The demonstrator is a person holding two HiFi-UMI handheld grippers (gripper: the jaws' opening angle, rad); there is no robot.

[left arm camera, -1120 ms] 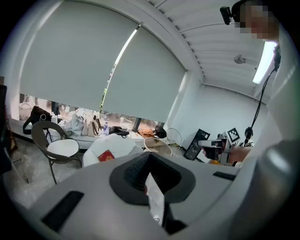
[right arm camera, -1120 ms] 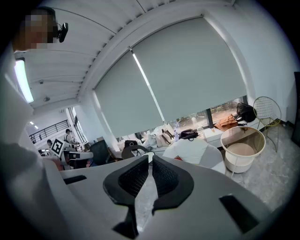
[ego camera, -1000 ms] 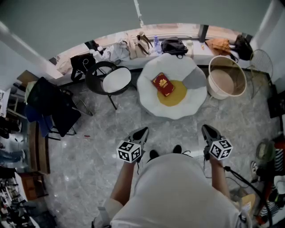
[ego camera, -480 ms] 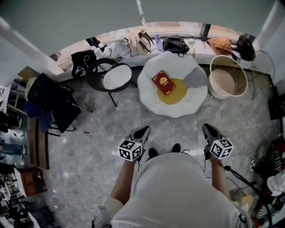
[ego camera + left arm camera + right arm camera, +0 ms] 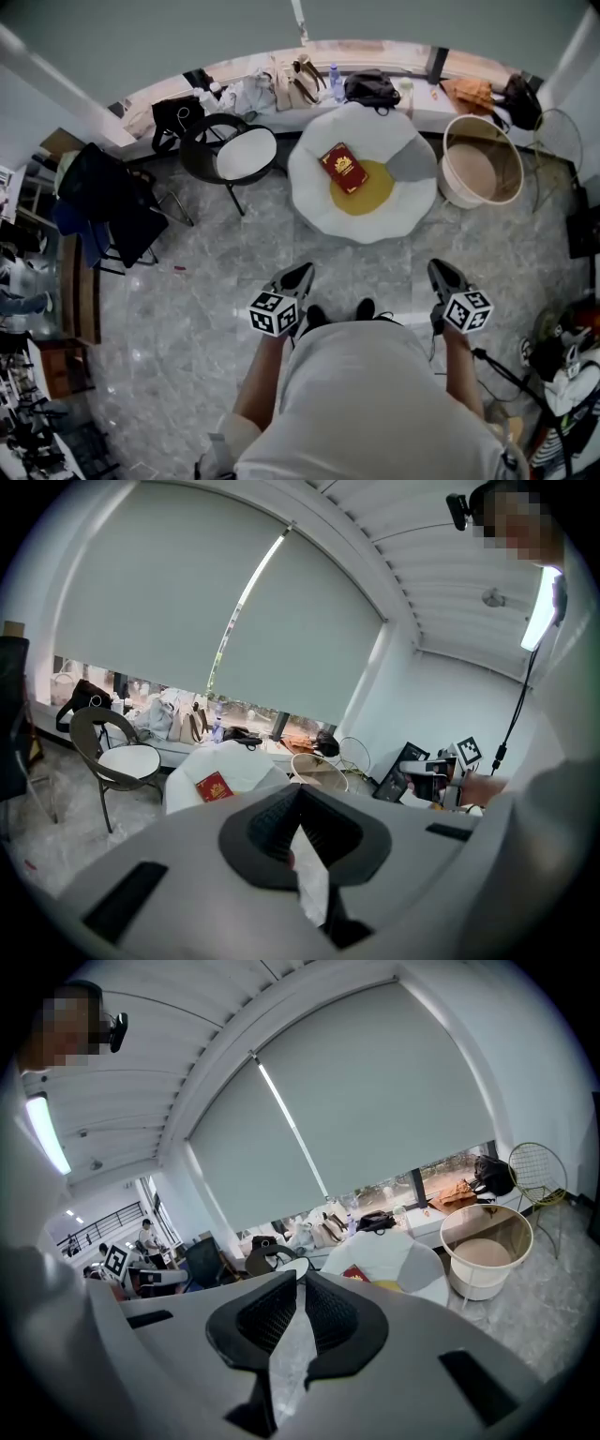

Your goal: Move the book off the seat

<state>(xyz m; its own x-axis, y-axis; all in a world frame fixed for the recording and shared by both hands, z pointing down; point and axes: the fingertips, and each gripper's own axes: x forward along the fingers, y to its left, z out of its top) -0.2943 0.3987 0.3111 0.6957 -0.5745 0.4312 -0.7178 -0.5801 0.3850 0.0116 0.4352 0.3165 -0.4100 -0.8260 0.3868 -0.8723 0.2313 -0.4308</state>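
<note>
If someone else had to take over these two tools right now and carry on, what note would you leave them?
Left hand-held gripper: shut, empty, held low in front of the person, well short of the seat.
Right hand-held gripper: shut, empty, likewise short of the seat.
Book: red, lying flat on the white seat.
Done: nothing yet; the book is untouched.
Left: step closer, open a gripper, grasp the book, move it off the seat.

book cover illegible, sill clutter indistinct
</note>
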